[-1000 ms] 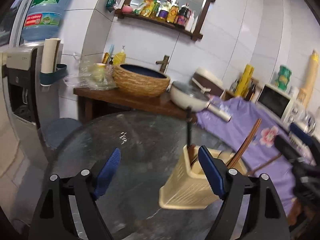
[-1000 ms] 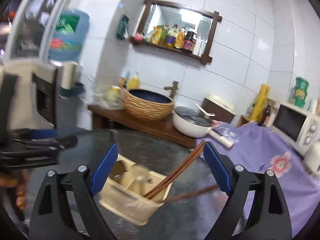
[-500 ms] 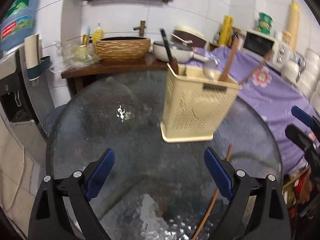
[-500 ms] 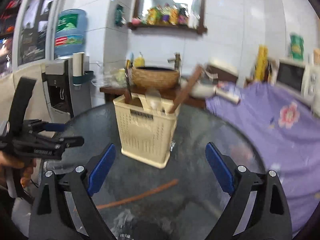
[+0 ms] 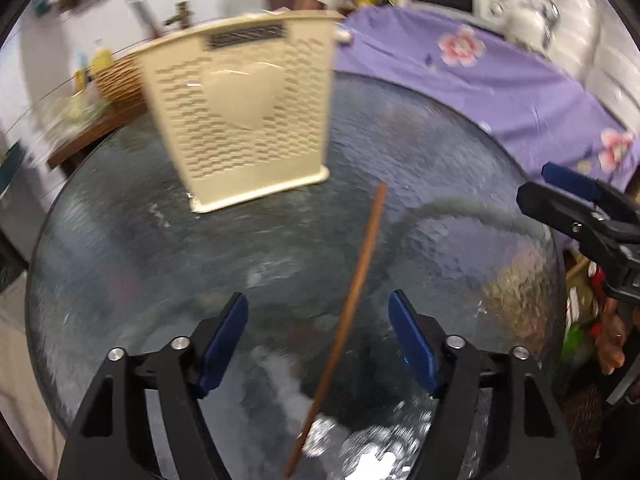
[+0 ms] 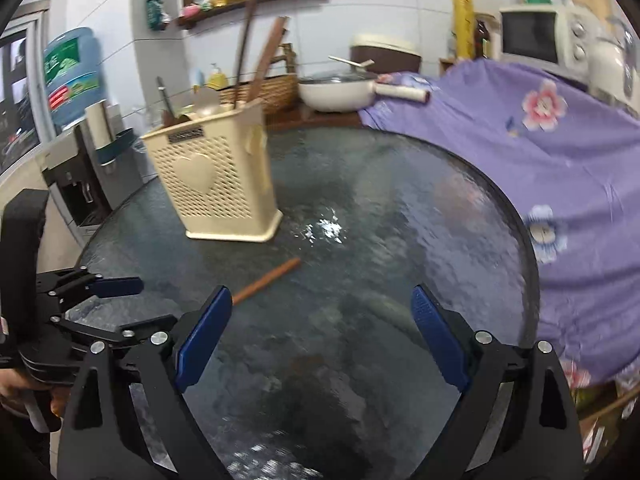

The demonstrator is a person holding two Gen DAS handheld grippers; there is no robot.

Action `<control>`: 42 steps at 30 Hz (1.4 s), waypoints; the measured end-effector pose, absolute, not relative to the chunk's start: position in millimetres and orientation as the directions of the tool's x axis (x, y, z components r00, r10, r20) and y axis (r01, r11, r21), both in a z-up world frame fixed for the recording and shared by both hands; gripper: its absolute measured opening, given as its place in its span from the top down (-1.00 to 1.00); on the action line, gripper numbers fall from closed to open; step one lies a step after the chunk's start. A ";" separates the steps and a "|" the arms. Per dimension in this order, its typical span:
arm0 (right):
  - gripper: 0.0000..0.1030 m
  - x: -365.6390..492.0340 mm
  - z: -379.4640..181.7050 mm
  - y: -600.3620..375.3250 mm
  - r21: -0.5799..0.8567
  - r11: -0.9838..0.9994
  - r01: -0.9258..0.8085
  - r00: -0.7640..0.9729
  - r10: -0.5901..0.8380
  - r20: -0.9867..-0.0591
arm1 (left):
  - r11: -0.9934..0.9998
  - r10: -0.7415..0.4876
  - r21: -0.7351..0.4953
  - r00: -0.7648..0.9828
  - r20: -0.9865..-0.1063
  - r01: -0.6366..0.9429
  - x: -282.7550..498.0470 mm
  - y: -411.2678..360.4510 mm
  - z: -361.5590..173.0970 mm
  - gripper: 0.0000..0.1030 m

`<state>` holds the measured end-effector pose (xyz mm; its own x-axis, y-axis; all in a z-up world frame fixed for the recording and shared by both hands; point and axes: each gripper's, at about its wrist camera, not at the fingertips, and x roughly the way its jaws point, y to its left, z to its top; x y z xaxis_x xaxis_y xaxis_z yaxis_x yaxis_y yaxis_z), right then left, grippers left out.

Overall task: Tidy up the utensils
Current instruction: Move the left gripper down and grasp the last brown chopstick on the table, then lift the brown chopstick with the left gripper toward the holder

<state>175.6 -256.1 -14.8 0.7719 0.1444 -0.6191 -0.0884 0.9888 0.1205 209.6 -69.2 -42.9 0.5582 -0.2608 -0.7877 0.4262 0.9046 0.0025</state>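
Here, the round dark glass surface [image 6: 400,208] spreads beneath both claws. Ahead of the left claw [image 5: 318,328], slightly leftward, a cream perforated utensil holder [image 5: 244,120] stands upright with long-handled utensils [image 6: 256,60] sticking out the top. A single brown chopstick [image 5: 352,300] lies flat on the glass, running between the left claw's spread blue pads, touching neither. Left claw released, empty. Right claw [image 6: 322,336] released too, empty, the chopstick's far end just ahead and left of it.
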 end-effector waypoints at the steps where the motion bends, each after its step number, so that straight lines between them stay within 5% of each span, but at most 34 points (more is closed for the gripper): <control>1: -0.74 174.3 -16.8 -259.8 0.125 0.989 -0.083 0.768 0.144 -0.625 | 0.901 -0.254 0.014 0.552 -0.794 0.434 213.3 -75.1 -46.2 -0.27; 27: -0.74 179.6 -46.0 -286.0 0.175 0.982 -0.070 0.692 0.175 -0.701 | 0.886 -0.249 0.006 0.488 -0.837 0.464 281.2 -153.6 -65.0 0.71; 42: -0.74 183.7 -45.9 -277.5 0.171 0.982 -0.085 0.681 0.182 -0.709 | 0.902 -0.287 -0.052 0.507 -0.813 0.428 285.1 -145.0 -59.8 0.87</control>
